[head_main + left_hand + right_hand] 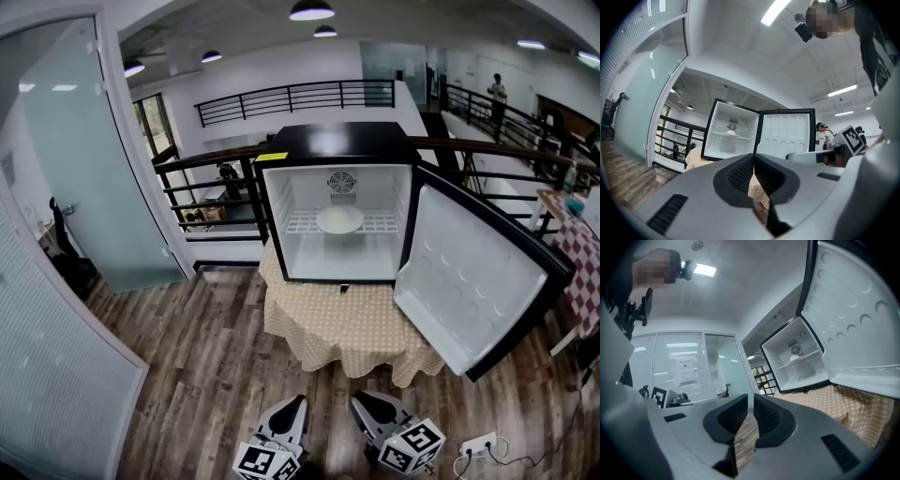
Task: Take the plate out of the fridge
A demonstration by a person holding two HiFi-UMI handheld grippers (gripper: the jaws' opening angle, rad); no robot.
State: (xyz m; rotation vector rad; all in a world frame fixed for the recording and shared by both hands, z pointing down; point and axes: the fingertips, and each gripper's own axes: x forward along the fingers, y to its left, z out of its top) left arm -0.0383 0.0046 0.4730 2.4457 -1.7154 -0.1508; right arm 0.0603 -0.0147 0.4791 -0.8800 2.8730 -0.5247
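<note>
**Both grippers closed and empty, plate on the fridge shelf ahead**

The left gripper and the right gripper hang side by side, low over the wooden floor, with their tips pointing forward. In each gripper's own view the two jaws are drawn together at the tips. Nothing sits between them; only floor and tablecloth show through the slit lower down.

Straight ahead of both grippers, and well apart from them, stands a small black fridge. It sits on a round table covered with a tan checked cloth. The near edge of the cloth is the closest thing in front of the tips.

The fridge door is swung wide open. It stands ahead and to the right of the right gripper, with its white inner face turned toward the grippers.

The white plate lies flat on the wire shelf inside the fridge, about in the middle of it. It is just below the round fan grille in the back wall. Seen from the grippers it lies dead ahead, between the lines of the two, and neither touches it.

To the left of the left gripper is a frosted glass door. A black railing runs behind the fridge. A white power strip lies on the floor just right of the right gripper.
</note>
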